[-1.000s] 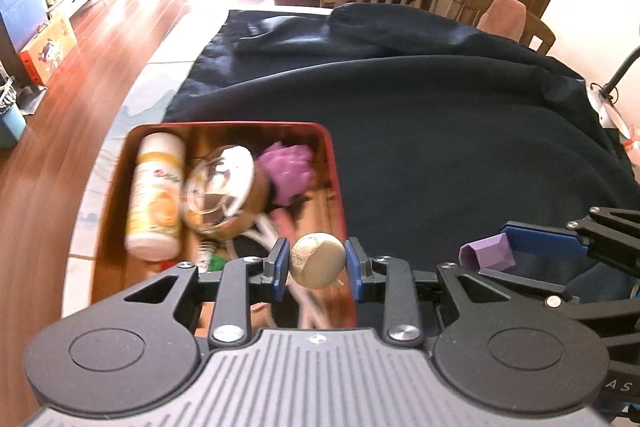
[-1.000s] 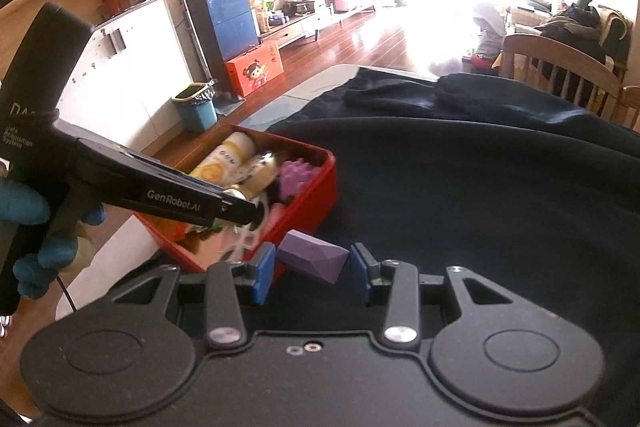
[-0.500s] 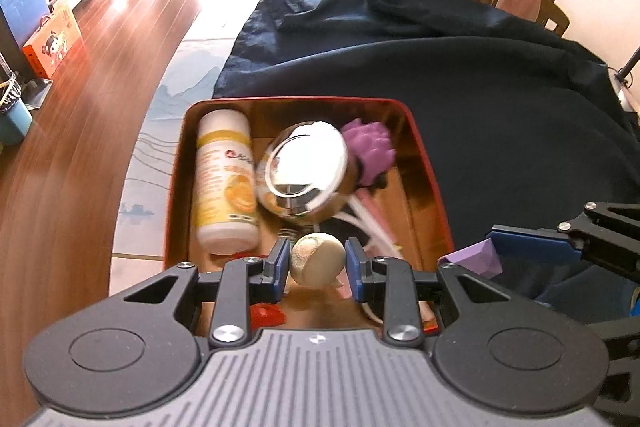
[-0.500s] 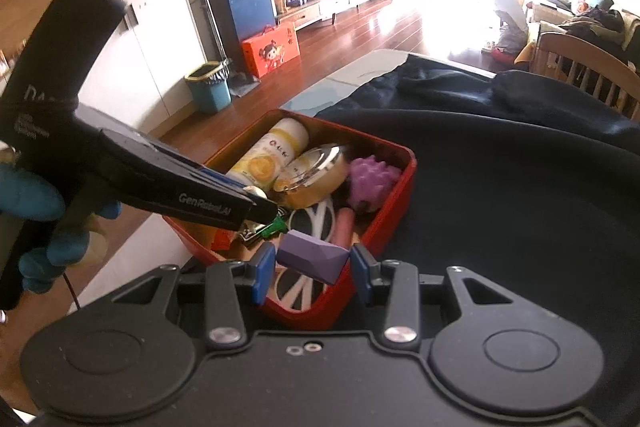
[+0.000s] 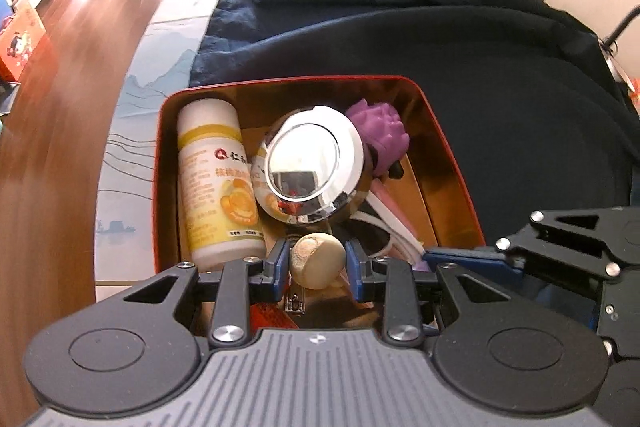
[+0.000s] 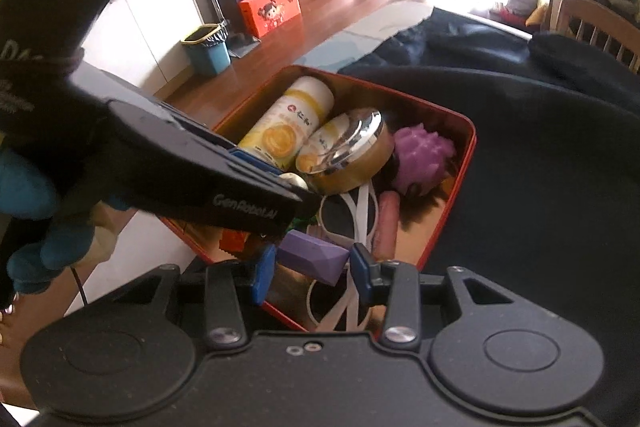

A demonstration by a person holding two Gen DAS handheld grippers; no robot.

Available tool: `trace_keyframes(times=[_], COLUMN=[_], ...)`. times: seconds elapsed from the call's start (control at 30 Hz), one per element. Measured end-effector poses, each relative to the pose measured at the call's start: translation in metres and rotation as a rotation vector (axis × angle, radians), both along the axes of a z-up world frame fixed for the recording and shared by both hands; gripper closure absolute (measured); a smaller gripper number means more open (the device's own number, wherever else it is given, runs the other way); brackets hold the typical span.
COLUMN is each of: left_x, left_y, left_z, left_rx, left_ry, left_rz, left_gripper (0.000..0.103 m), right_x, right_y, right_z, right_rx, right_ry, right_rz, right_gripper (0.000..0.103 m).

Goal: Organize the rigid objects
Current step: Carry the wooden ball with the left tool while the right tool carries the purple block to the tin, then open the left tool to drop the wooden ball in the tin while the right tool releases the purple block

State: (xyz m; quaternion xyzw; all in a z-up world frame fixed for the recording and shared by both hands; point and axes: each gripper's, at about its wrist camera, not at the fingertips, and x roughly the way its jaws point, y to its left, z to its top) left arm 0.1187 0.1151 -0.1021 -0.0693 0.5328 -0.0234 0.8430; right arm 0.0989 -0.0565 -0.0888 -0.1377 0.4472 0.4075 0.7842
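- The cream ball (image 5: 317, 261) is clamped in the left tool (image 5: 317, 265), the purple block (image 6: 313, 257) in the right tool (image 6: 312, 267), both over the red tin (image 5: 448, 163)
- Each should be lowered into a bare gap, clear of the chrome-lidded jar (image 5: 314, 175), before being let go

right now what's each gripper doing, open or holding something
left gripper: shut on the cream ball, over the red tin.
right gripper: shut on the purple block, over the same tin.

Left gripper (image 5: 318, 265) with cream ball (image 5: 317, 261) moved from red tin's (image 5: 448, 163) right edge to over near end; right gripper (image 6: 312, 267) carried purple block (image 6: 313, 255) from cloth to above tin's near corner.
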Motion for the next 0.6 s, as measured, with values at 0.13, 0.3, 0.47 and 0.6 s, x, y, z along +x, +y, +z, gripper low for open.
trace_keyframes(times=[0.13, 0.3, 0.47, 0.6], left_x=[0.005, 0.01, 0.013, 0.014], left_y=[0.001, 0.002, 0.005, 0.007], left_z=[-0.005, -0.011, -0.014, -0.018], left_rx=[-0.004, -0.009, -0.018, -0.023], left_ry=[0.009, 0.022, 0.03, 0.043], left_rz=[-0.01, -0.015, -0.015, -0.015], left_gripper=[0.074, 0.074, 0.074, 0.074], right_x=[0.0, 0.0, 0.0, 0.003], right_y=[0.006, 0.012, 0.015, 0.014], right_z=[-0.002, -0.005, -0.008, -0.009], right_rx=[-0.018, -0.038, -0.049, -0.044], right_ry=[-0.001, 0.001, 0.004, 0.015], right_rz=[0.001, -0.003, -0.005, -0.018], right_gripper=[0.064, 0.062, 0.063, 0.06])
